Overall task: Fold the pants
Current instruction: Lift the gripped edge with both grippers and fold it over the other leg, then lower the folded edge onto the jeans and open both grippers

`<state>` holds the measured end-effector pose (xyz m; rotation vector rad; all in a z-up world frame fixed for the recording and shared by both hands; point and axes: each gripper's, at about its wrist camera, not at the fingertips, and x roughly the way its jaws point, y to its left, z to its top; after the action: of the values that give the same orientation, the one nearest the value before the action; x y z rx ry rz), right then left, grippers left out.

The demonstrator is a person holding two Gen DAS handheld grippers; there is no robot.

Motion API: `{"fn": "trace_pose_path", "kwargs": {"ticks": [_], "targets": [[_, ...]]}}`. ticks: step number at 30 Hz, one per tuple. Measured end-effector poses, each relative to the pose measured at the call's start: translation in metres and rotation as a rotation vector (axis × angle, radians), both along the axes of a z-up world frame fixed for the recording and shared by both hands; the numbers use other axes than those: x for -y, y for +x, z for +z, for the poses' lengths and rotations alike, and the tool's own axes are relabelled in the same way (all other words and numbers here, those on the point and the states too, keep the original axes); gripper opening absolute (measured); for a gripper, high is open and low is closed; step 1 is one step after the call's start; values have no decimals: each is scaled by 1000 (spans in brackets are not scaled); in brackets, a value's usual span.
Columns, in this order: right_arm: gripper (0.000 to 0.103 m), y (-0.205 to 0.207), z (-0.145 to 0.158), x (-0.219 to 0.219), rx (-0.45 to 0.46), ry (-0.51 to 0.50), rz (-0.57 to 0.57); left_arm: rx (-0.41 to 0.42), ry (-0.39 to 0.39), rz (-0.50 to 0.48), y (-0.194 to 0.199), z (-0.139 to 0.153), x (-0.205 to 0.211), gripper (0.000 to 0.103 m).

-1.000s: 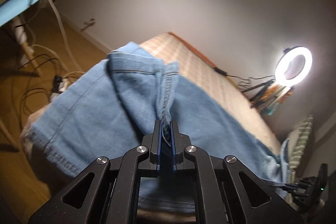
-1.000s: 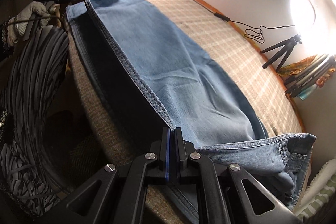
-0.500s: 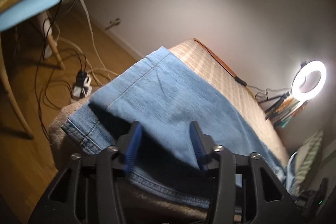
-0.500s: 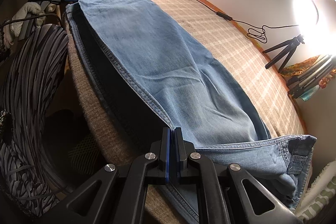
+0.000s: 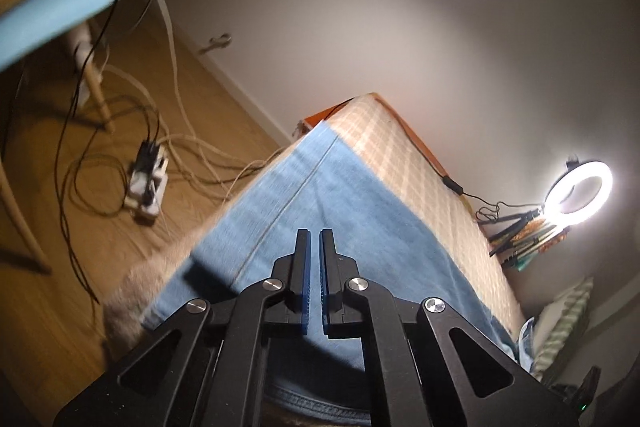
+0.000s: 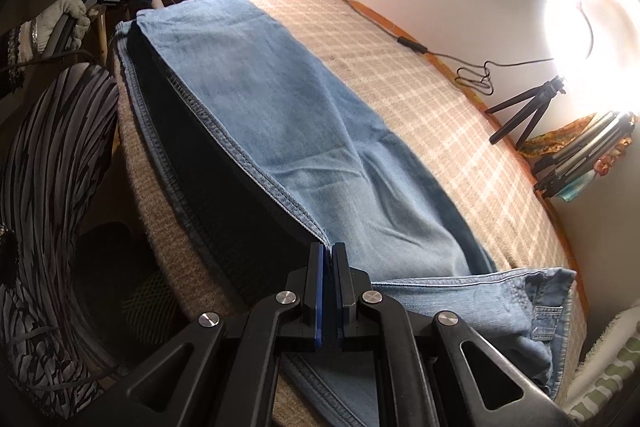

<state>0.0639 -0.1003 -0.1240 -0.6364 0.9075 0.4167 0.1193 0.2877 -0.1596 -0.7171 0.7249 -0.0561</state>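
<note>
Jeans [image 6: 304,147] lay doubled on the checked bed [image 6: 420,99]; right claw [image 6: 327,259] pinched their seam edge, left claw [image 5: 314,247] hovered nearly closed, holding nothing

Light-blue denim pants [image 6: 280,131], folded lengthwise, lying flat along the checked mattress [image 6: 420,99], waistband bunched at near end.

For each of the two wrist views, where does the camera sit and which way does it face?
Left wrist: behind the left claw, nearly shut and empty, looking along the jeans toward the ring light.
Right wrist: behind the right claw, shut on the jeans' seam; the gloved left hand shows far left.
Shared: jeans, checked bed cover, ring light.
</note>
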Motion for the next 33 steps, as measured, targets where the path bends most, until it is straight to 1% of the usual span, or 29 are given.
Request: {"fn": "trace_pose_path", "kwargs": {"ticks": [2, 3, 5, 7, 8, 9, 10, 12, 13, 15, 16, 18, 19, 21, 22, 24, 26, 28, 30, 31, 32, 33], "targets": [[2, -1, 7, 1, 12, 7, -1, 9, 24, -12, -1, 10, -5, 2], [2, -1, 8, 1, 17, 7, -1, -2, 34, -10, -4, 13, -7, 2], [2, -4, 9, -1, 26, 1, 1, -41, 18, -1, -10, 11, -12, 2], [2, -5, 8, -3, 29, -9, 6, -87, -1, 10, -18, 5, -14, 7], [2, -5, 7, -3, 29, -13, 8, -110, -23, 8, -22, 1, -14, 8], [2, -5, 5, -4, 26, -14, 9, -126, -41, 7, -25, -3, -15, 12], [2, -5, 4, -4, 25, -14, 8, -141, -60, 6, -28, -8, -15, 22], [2, -4, 3, -4, 24, -12, 8, -165, -73, 23, -30, -13, -15, 36], [2, -3, 3, -5, 27, -11, 6, -177, -86, 37, -29, -16, -15, 39], [2, -3, 5, -5, 33, -7, 3, -211, -127, 58, -26, -24, -15, 39], [2, -4, 7, -5, 35, -4, 2, -219, -164, 67, -23, -31, -17, 39], [2, -4, 9, -3, 37, -1, 0, -210, -200, 75, -18, -37, -17, 39], [2, -5, 9, -3, 37, 1, -2, -203, -204, 79, -16, -37, -16, 39], [2, -5, 10, -2, 39, 1, -3, -173, -206, 82, -14, -35, -16, 39], [2, -5, 10, -3, 41, 0, -4, -142, -201, 85, -11, -31, -16, 36], [2, -5, 11, -4, 45, -3, -4, -114, -184, 73, -6, -24, -14, 36], [2, -4, 12, -4, 46, -2, -7, -128, -146, 59, 1, -20, -10, 36], [2, -4, 11, -4, 44, 1, -10, -173, -138, 61, 6, -25, -11, 36], [2, -4, 10, -4, 42, -2, -10, -201, -141, 78, 8, -33, -14, 36], [2, -4, 10, -5, 41, -4, -10, -193, -142, 91, 6, -35, -17, 34], [2, -5, 9, -6, 41, -6, -10, -179, -142, 102, 5, -36, -19, 30], [2, -5, 9, -6, 41, -9, -9, -167, -143, 111, 3, -37, -22, 10]]}}
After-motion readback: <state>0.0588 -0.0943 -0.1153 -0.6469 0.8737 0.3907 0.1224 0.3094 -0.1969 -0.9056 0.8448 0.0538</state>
